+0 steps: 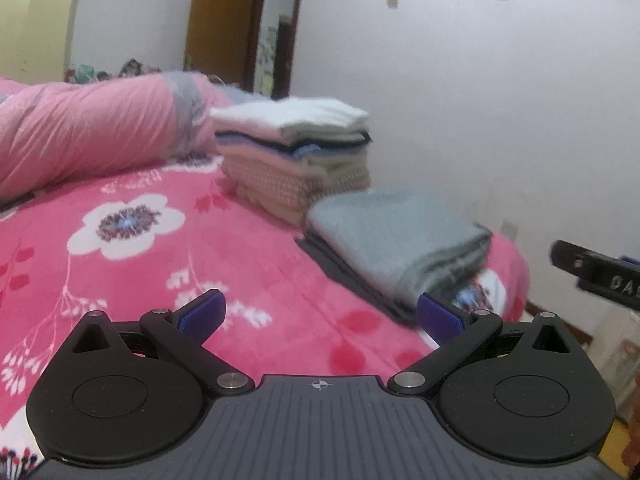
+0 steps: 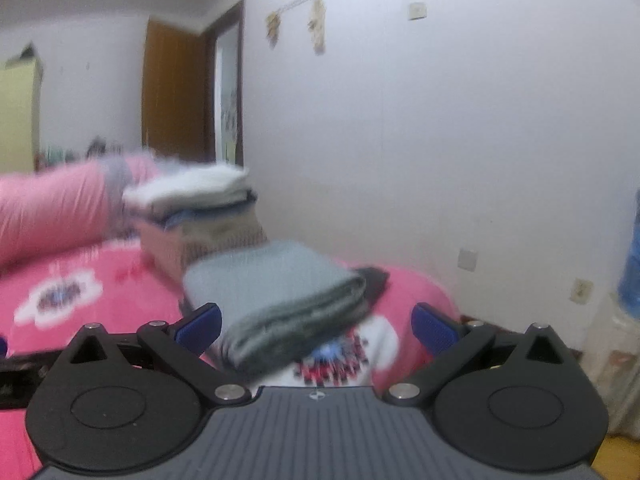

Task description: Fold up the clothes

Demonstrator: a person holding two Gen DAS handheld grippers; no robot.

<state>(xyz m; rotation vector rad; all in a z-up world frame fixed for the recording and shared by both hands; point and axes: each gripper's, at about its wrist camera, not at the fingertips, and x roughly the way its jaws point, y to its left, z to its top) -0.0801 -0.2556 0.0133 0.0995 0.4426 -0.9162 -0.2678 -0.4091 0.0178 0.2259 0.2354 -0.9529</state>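
A folded grey garment (image 1: 404, 240) (image 2: 280, 292) lies on a dark item near the bed's right edge. Behind it stands a taller stack of folded clothes (image 1: 296, 152) (image 2: 200, 216), white on top, blue and beige below. My left gripper (image 1: 320, 316) is open above the pink floral bedspread (image 1: 160, 264), nothing between its blue pads, short of the grey garment. My right gripper (image 2: 316, 326) is open too, hovering just before the grey garment without touching it. Part of the right gripper (image 1: 600, 272) shows at the right edge of the left wrist view.
A rolled pink quilt (image 1: 92, 128) (image 2: 56, 212) lies across the back of the bed. A white wall (image 1: 480, 100) runs along the bed's right side, with a brown door (image 1: 224, 20) behind. A blue water bottle (image 2: 632, 260) stands at far right.
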